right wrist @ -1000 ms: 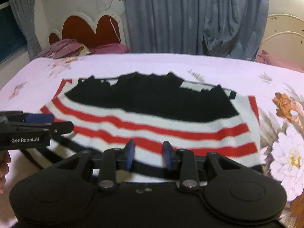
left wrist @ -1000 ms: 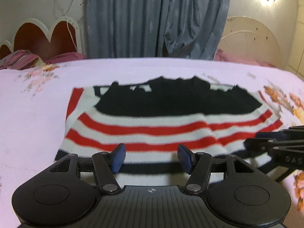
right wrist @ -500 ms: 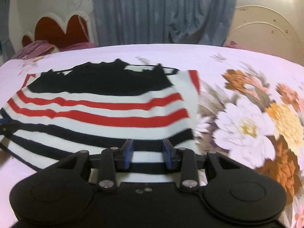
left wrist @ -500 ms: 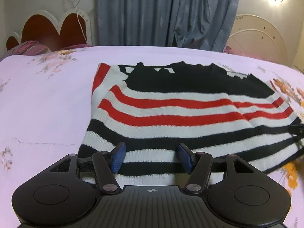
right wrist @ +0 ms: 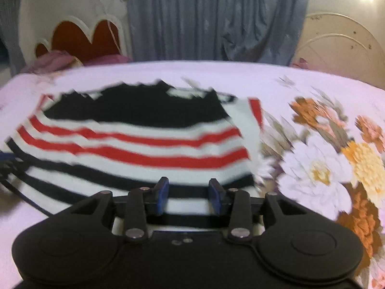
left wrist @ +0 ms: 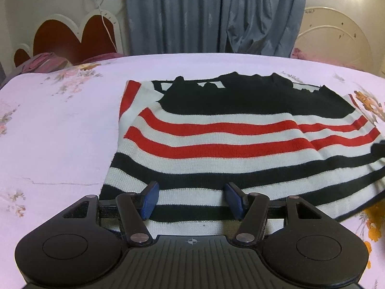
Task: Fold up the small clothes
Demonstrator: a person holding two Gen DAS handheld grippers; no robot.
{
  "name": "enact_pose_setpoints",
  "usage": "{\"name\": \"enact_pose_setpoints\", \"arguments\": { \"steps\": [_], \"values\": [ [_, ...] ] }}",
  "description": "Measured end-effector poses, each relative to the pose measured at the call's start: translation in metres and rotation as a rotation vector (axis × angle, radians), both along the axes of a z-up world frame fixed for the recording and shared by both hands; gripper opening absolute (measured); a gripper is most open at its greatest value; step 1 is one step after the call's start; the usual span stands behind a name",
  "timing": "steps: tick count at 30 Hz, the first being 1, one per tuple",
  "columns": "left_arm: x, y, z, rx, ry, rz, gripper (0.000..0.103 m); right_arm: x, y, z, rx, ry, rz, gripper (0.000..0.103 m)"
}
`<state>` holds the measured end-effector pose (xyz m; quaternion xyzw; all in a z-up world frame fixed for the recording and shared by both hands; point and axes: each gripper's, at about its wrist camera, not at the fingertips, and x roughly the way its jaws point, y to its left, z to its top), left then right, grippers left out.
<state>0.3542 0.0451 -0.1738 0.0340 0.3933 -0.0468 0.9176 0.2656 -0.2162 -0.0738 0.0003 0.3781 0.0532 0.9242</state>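
- My left gripper: jaws spread wide, nothing between the blue pads. It sits low over the near hem of the striped sweater; I cannot tell whether the pads touch the knit.
- My right gripper: jaws parted, narrower than the left, gripping nothing. The frame is motion-blurred. The pads sit over the near right part of the hem of the sweater; contact not determinable.
- The sweater lies spread on the bed directly ahead of both grippers, black yoke farthest away, red stripes in the middle, black-and-white stripes nearest. Seen from the left gripper, the left sleeve is folded in along that side.
- At the far right edge of the left view, a dark shape rests over the sweater; too cropped to identify with certainty.
- To the right of the right gripper, the sheet bears a large floral print.
- Beyond the bed: grey curtain straight ahead, red heart-shaped headboard ahead to the left.
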Motion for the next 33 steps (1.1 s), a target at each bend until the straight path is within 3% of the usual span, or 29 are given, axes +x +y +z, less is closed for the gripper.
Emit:
{"name": "enact_pose_setpoints", "arguments": {
  "steps": [6, 8, 11, 14, 22, 33],
  "values": [
    [-0.006, -0.005, 0.017, -0.014, -0.045, -0.033, 0.062, 0.009, 0.05, 0.009, 0.035, -0.017, 0.094, 0.037],
    [-0.007, -0.007, 0.019, -0.023, -0.042, -0.056, 0.067, 0.012, 0.064, 0.008, 0.048, -0.014, 0.108, 0.037],
    [-0.009, -0.005, 0.011, -0.021, -0.02, -0.079, 0.071, 0.01, 0.084, 0.006, 0.052, -0.002, 0.123, 0.037],
    [-0.008, 0.005, -0.008, -0.034, 0.012, -0.079, 0.071, 0.008, 0.101, -0.009, -0.007, 0.033, 0.129, 0.037],
    [-0.019, 0.02, -0.009, -0.064, -0.006, -0.125, 0.071, -0.007, 0.104, -0.026, -0.061, 0.063, 0.083, 0.038],
    [-0.029, 0.042, 0.004, -0.168, 0.051, -0.093, 0.071, -0.005, 0.109, -0.008, -0.033, 0.051, 0.034, 0.044]
  ]
}}
